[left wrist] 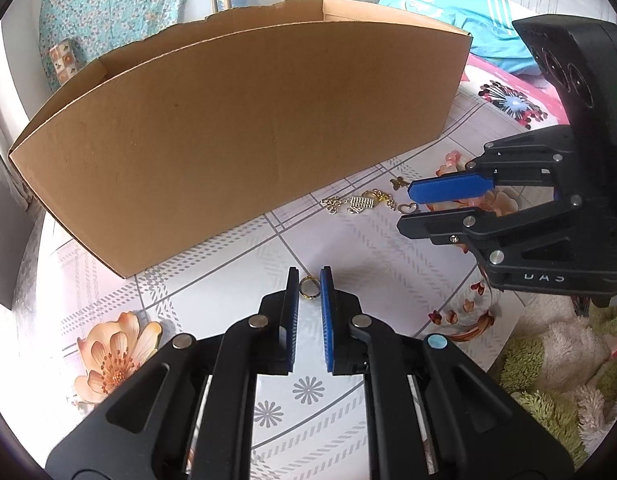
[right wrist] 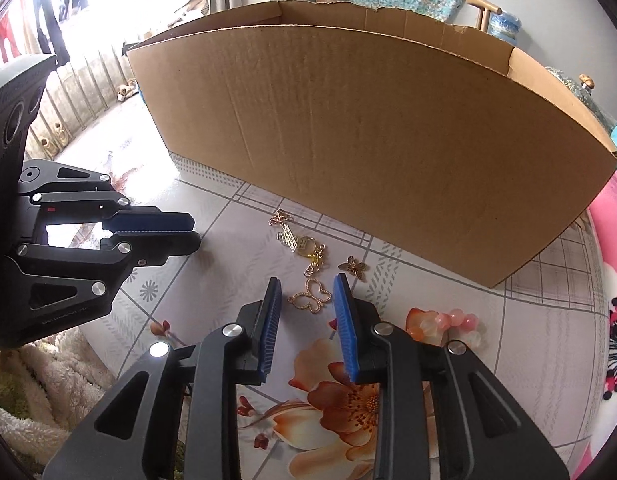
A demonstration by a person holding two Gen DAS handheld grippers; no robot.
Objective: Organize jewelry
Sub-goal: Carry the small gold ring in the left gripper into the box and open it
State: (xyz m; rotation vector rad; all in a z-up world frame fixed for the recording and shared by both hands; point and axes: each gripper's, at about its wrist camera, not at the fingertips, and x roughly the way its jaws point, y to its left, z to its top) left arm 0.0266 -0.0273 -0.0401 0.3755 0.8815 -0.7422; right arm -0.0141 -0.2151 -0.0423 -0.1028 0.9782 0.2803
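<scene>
- Left gripper (left wrist: 309, 280): pads spread either side of a small gold ring (left wrist: 309, 287) lying on the tabletop (left wrist: 228, 280); not yet pinched.
- Cardboard box (left wrist: 244, 136): open-topped, behind the jewelry; the likely destination.
- Right gripper (right wrist: 306, 286): spread around a butterfly pendant (right wrist: 310, 298); charm cluster (right wrist: 302, 242) and flower charm (right wrist: 353, 267) just beyond.
- Step judged: picking; next, close squarely on each flat piece, then lift over the box wall.

Counts on the table

One cardboard box (right wrist: 368, 132), two grippers, one gold ring (left wrist: 309, 287), two butterfly charms, one beaded (right wrist: 311, 299) and one small (right wrist: 353, 267), one tangled chain cluster (right wrist: 300, 242).
</scene>
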